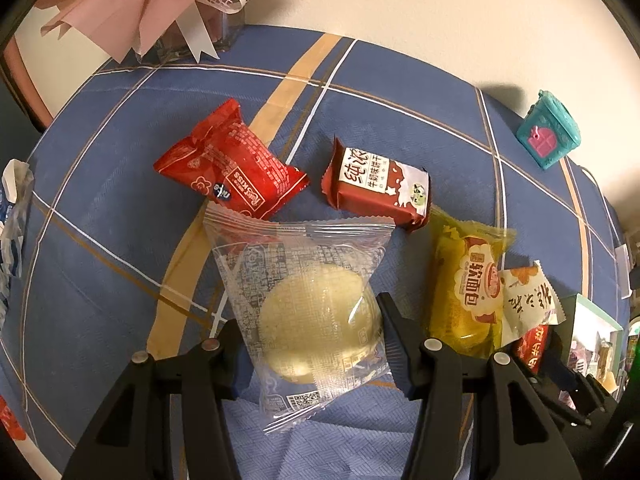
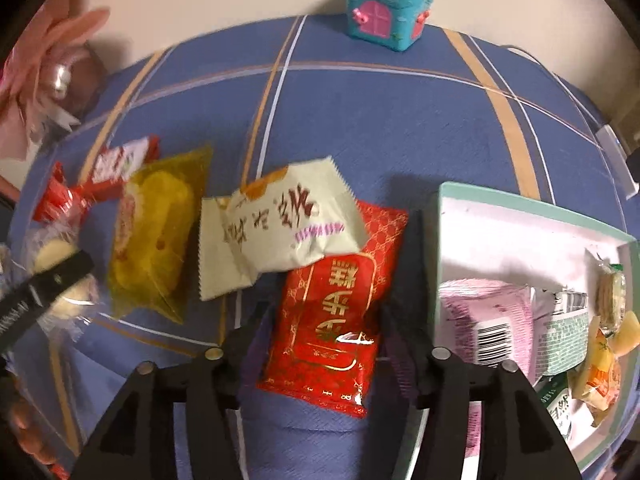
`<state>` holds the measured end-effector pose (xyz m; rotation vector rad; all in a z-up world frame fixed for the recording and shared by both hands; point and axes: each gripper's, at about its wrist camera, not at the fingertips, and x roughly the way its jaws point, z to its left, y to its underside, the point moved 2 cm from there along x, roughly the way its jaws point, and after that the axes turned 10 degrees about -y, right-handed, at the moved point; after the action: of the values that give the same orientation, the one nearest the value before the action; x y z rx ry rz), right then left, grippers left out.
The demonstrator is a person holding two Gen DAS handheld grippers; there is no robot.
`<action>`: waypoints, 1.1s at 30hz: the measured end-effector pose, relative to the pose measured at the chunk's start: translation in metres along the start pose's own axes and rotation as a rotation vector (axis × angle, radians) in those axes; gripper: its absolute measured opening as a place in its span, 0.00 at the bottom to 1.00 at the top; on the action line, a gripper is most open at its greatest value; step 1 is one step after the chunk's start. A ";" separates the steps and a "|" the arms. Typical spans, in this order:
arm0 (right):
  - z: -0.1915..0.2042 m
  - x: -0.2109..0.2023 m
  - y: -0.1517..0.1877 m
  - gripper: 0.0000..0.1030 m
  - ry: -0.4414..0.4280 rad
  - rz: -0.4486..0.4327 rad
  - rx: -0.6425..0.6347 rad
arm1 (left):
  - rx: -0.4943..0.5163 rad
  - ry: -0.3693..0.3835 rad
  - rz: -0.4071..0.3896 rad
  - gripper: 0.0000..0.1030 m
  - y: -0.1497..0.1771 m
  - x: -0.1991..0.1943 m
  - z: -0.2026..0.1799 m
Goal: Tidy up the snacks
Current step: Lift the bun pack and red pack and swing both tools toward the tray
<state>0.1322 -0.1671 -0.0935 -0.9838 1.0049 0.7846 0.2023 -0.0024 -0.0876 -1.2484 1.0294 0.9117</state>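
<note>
Snacks, part sorted; landmark for all places is the mint-rimmed box [image 2: 448, 216]. Already inside the box: a pink packet [image 2: 488, 312], a pale green packet [image 2: 566, 332] and several small yellow and orange wrapped pieces [image 2: 600, 376], as far as the right wrist view shows; the count is uncertain. Still loose on the blue checked cloth [image 1: 400, 120], outside the box: a red gold-printed packet [image 2: 336, 320] just beside the box wall; a cream packet [image 2: 288, 228] overlapping the red one's far end; a yellow bread packet [image 1: 468, 292] further from the box; a clear-wrapped round pastry [image 1: 316, 320] beyond that; a brown biscuit bar [image 1: 380, 188] and a red crinkled packet [image 1: 232, 168] farthest off. Left gripper [image 1: 312, 344]: jaws either side of the clear-wrapped pastry and apparently clamped on its wrapper. Right gripper [image 2: 324, 344]: jaws straddle the red gold-printed packet, apart, not visibly pressing it. Judgement: roughly half done; six pieces left to box. A teal toy house [image 2: 388, 12] stands well apart, not stock.
</note>
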 end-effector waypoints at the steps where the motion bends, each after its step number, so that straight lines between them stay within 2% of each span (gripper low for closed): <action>1: 0.004 0.001 0.002 0.60 0.017 -0.001 -0.016 | 0.001 -0.001 0.004 0.55 0.000 0.002 0.000; 11: 0.003 0.004 0.005 0.57 0.012 -0.009 -0.008 | 0.011 -0.005 0.075 0.55 0.010 0.015 -0.010; 18: 0.007 -0.006 0.026 0.54 -0.013 0.019 -0.034 | 0.051 -0.031 0.099 0.55 0.025 0.002 -0.027; 24: 0.013 -0.015 0.050 0.49 -0.030 0.061 -0.072 | 0.047 -0.002 0.130 0.55 0.053 -0.014 -0.033; 33: 0.013 -0.029 0.081 0.48 -0.099 0.100 -0.084 | 0.065 -0.021 0.159 0.55 0.097 -0.027 -0.040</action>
<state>0.0545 -0.1285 -0.0880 -0.9621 0.9469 0.9565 0.0980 -0.0308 -0.0921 -1.1124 1.1446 1.0030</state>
